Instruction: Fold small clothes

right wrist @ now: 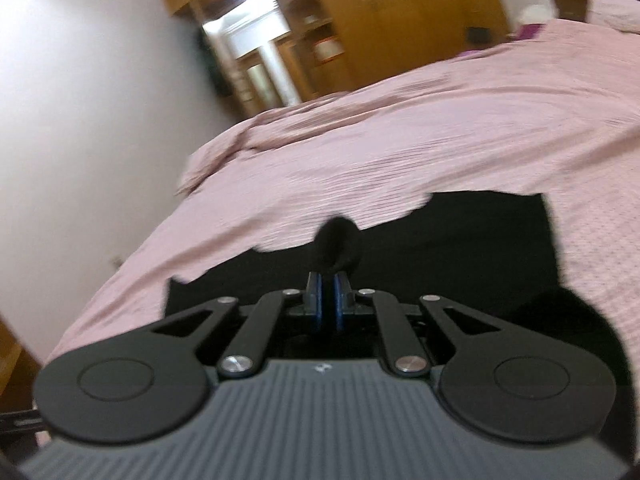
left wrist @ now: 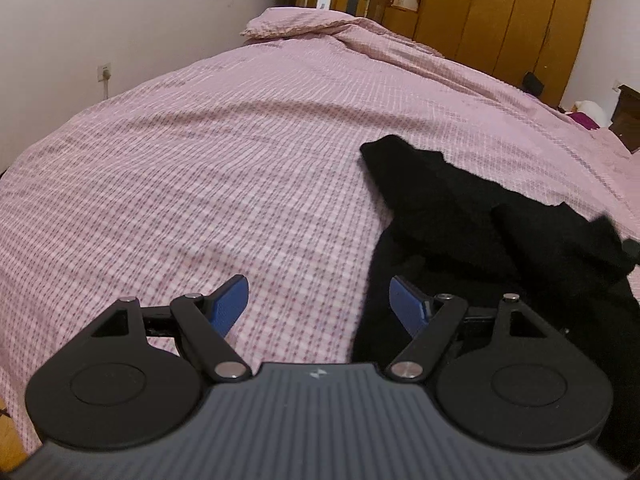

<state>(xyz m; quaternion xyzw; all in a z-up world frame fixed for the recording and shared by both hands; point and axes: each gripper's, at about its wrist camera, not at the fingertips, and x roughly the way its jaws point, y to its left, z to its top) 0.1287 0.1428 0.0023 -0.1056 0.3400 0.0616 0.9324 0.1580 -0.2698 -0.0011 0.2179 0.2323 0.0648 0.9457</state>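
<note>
A black garment [left wrist: 480, 216] lies crumpled on the pink checked bed cover [left wrist: 200, 160], to the right in the left wrist view. My left gripper [left wrist: 320, 300] hovers open over the cover; its right blue pad [left wrist: 406, 306] is above the garment's left edge and nothing sits between the pads. In the blurred right wrist view the black garment [right wrist: 440, 248] spreads under my right gripper [right wrist: 329, 280]. That gripper is shut, and a bunched tuft of the black fabric [right wrist: 338, 240] sticks up from its tips, pinched there.
A pillow [left wrist: 296, 24] lies at the far end of the bed. Wooden wardrobes [left wrist: 500, 12] stand behind it, and a dark nightstand [left wrist: 628, 116] is at the right. A white wall with a socket [left wrist: 105, 73] runs along the bed's left side.
</note>
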